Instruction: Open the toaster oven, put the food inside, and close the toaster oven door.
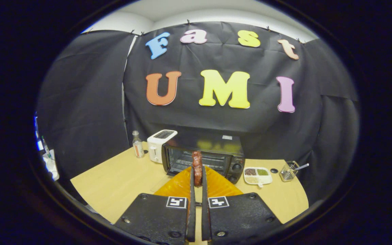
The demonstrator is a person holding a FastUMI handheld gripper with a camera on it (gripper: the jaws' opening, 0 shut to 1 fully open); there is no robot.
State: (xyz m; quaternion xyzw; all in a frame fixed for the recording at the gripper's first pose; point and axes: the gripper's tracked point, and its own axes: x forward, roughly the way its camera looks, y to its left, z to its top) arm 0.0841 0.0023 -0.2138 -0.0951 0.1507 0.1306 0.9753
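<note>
toaster oven [204, 158] door open; tool [197, 180] level, clamped on sausage [197, 166], held upright just before opening.

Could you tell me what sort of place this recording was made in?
Probably a staged kitchen corner in a recording booth: black cloth walls surround a wooden table holding an open toaster oven, a white toaster and a compartment dish. The gripper holds a sausage.

A cloth-walled recording booth: kitchen props, a toaster oven [204, 157] and toaster [158, 144], sit on one desk [121, 180].
</note>
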